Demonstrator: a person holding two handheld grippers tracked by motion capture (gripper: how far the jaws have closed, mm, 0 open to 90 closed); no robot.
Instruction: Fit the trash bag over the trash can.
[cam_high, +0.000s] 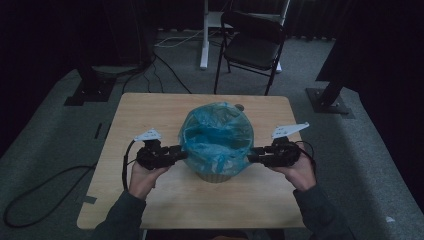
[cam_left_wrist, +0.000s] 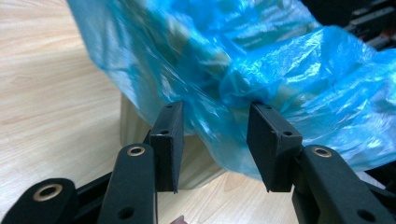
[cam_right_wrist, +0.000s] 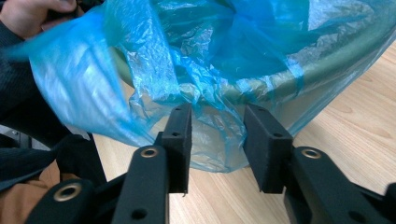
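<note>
A small beige bin (cam_high: 215, 175) lined with a blue plastic bag (cam_high: 216, 135) stands at the middle of the wooden table (cam_high: 145, 112). The bag's edge drapes loosely over the rim. My left gripper (cam_high: 182, 154) is at the bin's left side, my right gripper (cam_high: 251, 156) at its right side, both pointing inward. In the left gripper view the jaws of the left gripper (cam_left_wrist: 215, 140) stand apart with hanging bag film (cam_left_wrist: 233, 93) between them, beside the bin wall (cam_left_wrist: 133, 126). The right gripper (cam_right_wrist: 217, 144) likewise stands open around a fold of the bag (cam_right_wrist: 210, 112) below the rim (cam_right_wrist: 280, 86).
A black folding chair (cam_high: 252, 42) stands beyond the table's far edge, next to a white desk leg (cam_high: 204, 35). Cables (cam_high: 45, 187) run over the grey carpet at the left. Dark stand bases (cam_high: 87, 90) sit at both far corners.
</note>
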